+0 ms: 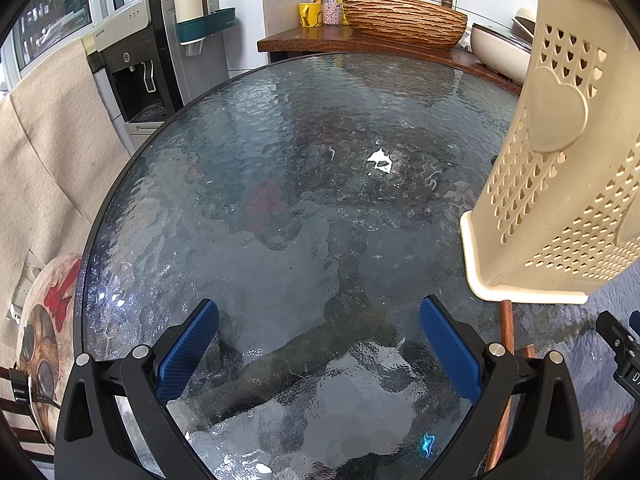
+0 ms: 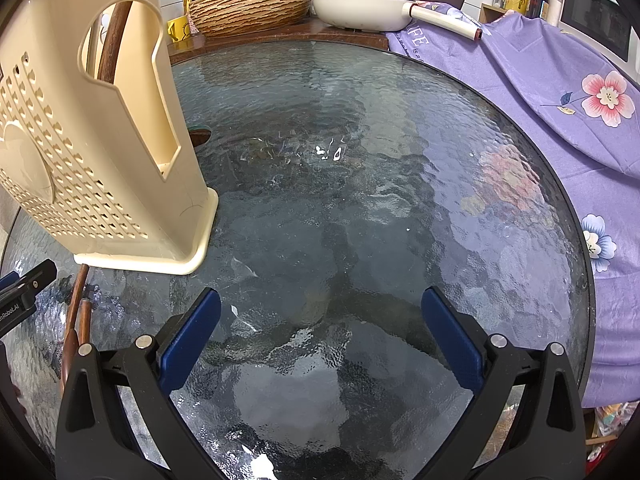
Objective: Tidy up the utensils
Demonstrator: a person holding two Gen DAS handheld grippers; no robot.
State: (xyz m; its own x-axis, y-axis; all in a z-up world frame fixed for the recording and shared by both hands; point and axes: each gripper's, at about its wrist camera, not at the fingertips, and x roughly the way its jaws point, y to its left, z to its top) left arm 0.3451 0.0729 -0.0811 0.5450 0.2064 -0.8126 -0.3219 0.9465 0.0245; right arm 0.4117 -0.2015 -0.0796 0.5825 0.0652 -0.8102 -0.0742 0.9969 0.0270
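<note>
Left hand-held gripper (image 1: 319,354) is hovering wide open and empty; the brown wooden utensils (image 1: 506,330) are lying just to its right, long axis running fore-and-aft — nearer this hand. Beyond them the cream utensil holder (image 1: 560,200) is standing on the table (image 1: 280,180). Right hand-held gripper (image 2: 321,354) — also open, empty.

The utensil holder (image 1: 560,184) stands on the glass table (image 1: 280,208) at the right of the left wrist view. Chopsticks (image 1: 507,332) lie on the table at lower right, just before its base. A basin (image 1: 404,18) sits on the counter (image 1: 304,38) behind the table, at top centre.
</note>
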